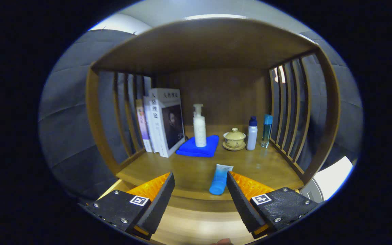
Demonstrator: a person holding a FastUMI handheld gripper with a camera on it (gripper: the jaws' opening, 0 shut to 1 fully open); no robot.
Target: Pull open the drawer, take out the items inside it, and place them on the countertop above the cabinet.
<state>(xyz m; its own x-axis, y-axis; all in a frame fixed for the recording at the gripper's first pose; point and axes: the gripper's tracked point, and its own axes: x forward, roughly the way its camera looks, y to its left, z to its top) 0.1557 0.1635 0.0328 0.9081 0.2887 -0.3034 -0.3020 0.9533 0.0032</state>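
Gripper is standing open, fingers spread and gripping nothing. Blue tube is lying on the countertop just ahead, near the right finger. Beyond: pump bottle on blue cloth, lidded cup, books.

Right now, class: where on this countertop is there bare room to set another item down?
Bare wood lies between the books and blue tube, and right of the tube. The back row, towel to bottles, is crowded. The gripper is open.
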